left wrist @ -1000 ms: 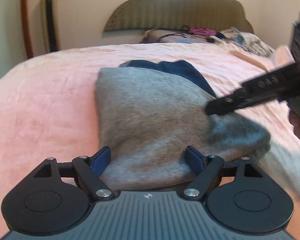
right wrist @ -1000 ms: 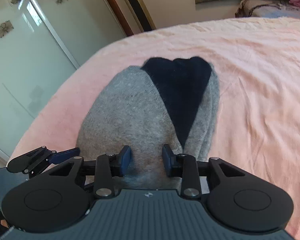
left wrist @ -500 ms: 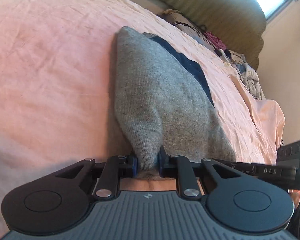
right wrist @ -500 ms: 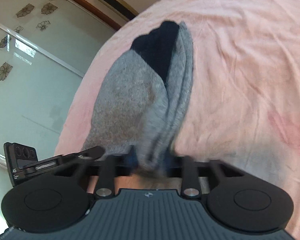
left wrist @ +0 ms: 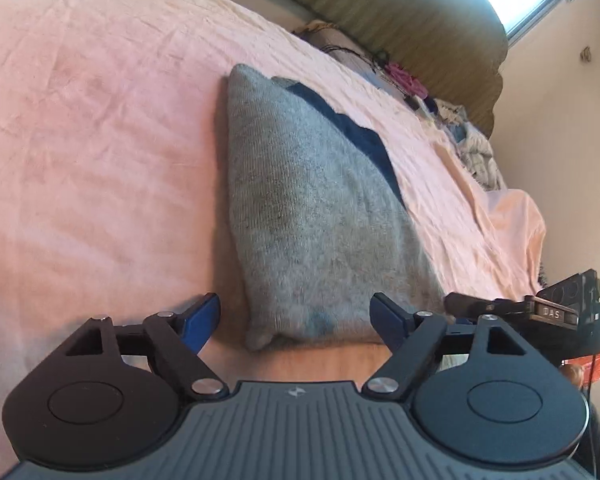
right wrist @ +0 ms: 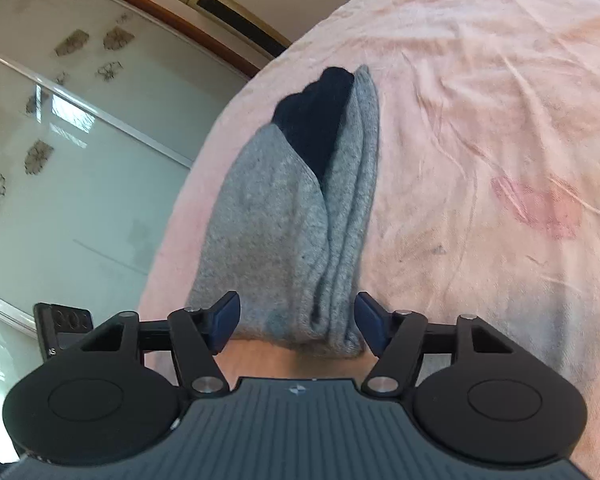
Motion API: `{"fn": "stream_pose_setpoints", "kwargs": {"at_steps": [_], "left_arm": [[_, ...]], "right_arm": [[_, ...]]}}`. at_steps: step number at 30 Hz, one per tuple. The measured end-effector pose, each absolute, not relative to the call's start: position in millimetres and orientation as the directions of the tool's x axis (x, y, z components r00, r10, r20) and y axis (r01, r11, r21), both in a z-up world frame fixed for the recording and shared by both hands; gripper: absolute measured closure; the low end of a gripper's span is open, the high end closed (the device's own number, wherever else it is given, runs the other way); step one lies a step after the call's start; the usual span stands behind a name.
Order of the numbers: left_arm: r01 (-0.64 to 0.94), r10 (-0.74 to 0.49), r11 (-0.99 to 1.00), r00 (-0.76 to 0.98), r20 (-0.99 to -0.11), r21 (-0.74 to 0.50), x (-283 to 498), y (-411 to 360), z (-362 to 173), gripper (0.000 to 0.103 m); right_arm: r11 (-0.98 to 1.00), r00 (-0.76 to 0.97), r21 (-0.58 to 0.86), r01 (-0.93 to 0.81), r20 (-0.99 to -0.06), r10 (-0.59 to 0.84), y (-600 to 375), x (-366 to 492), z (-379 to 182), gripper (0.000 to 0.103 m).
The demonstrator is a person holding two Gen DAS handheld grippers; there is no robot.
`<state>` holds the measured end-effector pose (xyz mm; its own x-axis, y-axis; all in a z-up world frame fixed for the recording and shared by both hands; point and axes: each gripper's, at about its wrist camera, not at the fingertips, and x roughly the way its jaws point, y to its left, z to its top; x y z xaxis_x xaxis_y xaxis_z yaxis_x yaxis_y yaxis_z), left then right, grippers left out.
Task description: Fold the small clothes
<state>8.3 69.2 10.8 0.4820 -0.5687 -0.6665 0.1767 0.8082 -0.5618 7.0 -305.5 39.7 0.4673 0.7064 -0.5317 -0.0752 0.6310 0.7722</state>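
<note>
Left wrist view: the grey sock [left wrist: 312,216] lies folded on the pink bedspread [left wrist: 100,140]. Left gripper [left wrist: 296,320] and right gripper [right wrist: 296,320] are opening, pads clear. Soft, light knit (probably floppy); best pinched at its near edge.

Grey knit on pink, with a navy wedge.

You have a heather-grey garment [left wrist: 320,216] whose navy-blue panel [right wrist: 316,120] shows at its far end, lying on a pale pink bedsheet [left wrist: 100,140] with a faint red blotch [right wrist: 540,208]. Your left gripper [left wrist: 296,316] and right gripper [right wrist: 298,320] are black with blue pads. The headboard [left wrist: 400,16] is olive with fine stripes; the frosted door [right wrist: 60,140] bears brownish flower motifs.
</note>
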Motion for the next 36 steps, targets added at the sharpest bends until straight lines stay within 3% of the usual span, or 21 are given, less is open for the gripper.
{"fn": "stream_pose_setpoints", "kwargs": {"at_steps": [1, 2, 3, 10, 12, 14, 17, 19, 20, 21, 23, 25, 27, 29, 33, 36], "left_arm": [[0.18, -0.559, 0.817, 0.486, -0.672, -0.548, 11.7, 64.9, 8.5, 0.037], [0.184, -0.536, 0.836, 0.483, -0.693, -0.518, 13.6, 59.7, 8.2, 0.072], [0.182, -0.528, 0.843, 0.456, -0.717, -0.506, 15.5, 55.7, 5.9, 0.086], [0.289, -0.493, 0.87, 0.483, -0.724, -0.399, -25.5, 69.1, 19.2, 0.092], [0.305, -0.466, 0.883, 0.497, -0.732, -0.355, -33.7, 70.4, 9.7, 0.089], [0.317, -0.423, 0.903, 0.527, -0.737, -0.291, -46.3, 69.5, 16.3, 0.089], [0.347, -0.362, 0.924, 0.649, -0.67, -0.164, -71.2, 70.6, 44.9, 0.082], [0.38, -0.355, 0.921, 0.73, -0.584, -0.085, -79.4, 58.0, 60.4, 0.058], [0.396, -0.351, 0.917, 0.757, -0.552, -0.041, -77.4, 45.7, 65.1, 0.033], [0.414, -0.353, 0.91, 0.771, -0.53, -0.003, -72.0, 30.6, 66.2, 0.024], [0.454, -0.373, 0.89, 0.76, -0.531, 0.025, -56.2, 2.9, 57.6, 0.024], [0.468, -0.352, 0.883, 0.719, -0.599, 0.044, -33.3, -23.8, 37.5, 0.024], [0.477, -0.334, 0.878, 0.675, -0.658, 0.043, -21.3, -33.8, 14.2, 0.025], [0.49, -0.349, 0.869, 0.698, -0.625, 0.063, -29.0, -31.0, 4.3, 0.025], [0.493, -0.365, 0.868, 0.706, -0.607, 0.052, -34.9, -26.9, 1.1, 0.025], [0.495, -0.378, 0.868, 0.705, -0.6, 0.034, -33.5, -24.1, 0.9, 0.024]], "right_arm": [[0.639, 0.453, 0.767, -0.058, -0.55, 0.701, -302.5, 13.7, 36.7, 0.049], [0.654, 0.428, 0.755, -0.053, -0.574, 0.698, -296.9, 22.1, 32.8, 0.064], [0.67, 0.396, 0.74, -0.062, -0.598, 0.696, -288.0, 29.1, 29.4, 0.078], [0.733, 0.376, 0.647, -0.212, -0.638, 0.672, -276.7, 3.4, 45.1, 0.083], [0.764, 0.386, 0.61, -0.207, -0.667, 0.637, -277.2, -3.6, 39.3, 0.085], [0.748, 0.42, 0.639, -0.178, -0.638, 0.645, -281.8, -5.1, 35.6, 0.081], [0.762, 0.516, 0.635, -0.126, -0.614, 0.597, -295.7, -10.4, 53.9, 0.051], [0.774, 0.605, 0.619, -0.136, -0.567, 0.559, -303.6, -7.3, 76.0, 0.046], [0.783, 0.624, 0.605, -0.144, -0.559, 0.546, -301.5, -0.7, 84.9, 0.045], [0.798, 0.643, 0.582, -0.153, -0.555, 0.528, -295.0, 12.3, 94.1, 0.044], [0.806, 0.641, 0.559, -0.196, -0.548, 0.537, -275.9, 47.3, 103.1, 0.04], [0.799, 0.61, 0.558, -0.224, -0.559, 0.561, -251.7, 82.6, 101.4, 0.032], [0.841, 0.591, 0.492, -0.224, -0.618, 0.518, -224.2, 115.4, 90.3, 0.029], [0.901, 0.556, 0.384, -0.202, -0.712, 0.429, -211.6, 138.1, 68.4, 0.027], [0.897, 0.554, 0.393, -0.205, -0.709, 0.437, -224.5, 140.2, 53.9, 0.03], [0.932, 0.541, 0.299, -0.205, -0.759, 0.363, -211.7, 142.8, 62.9, 0.036]]}}
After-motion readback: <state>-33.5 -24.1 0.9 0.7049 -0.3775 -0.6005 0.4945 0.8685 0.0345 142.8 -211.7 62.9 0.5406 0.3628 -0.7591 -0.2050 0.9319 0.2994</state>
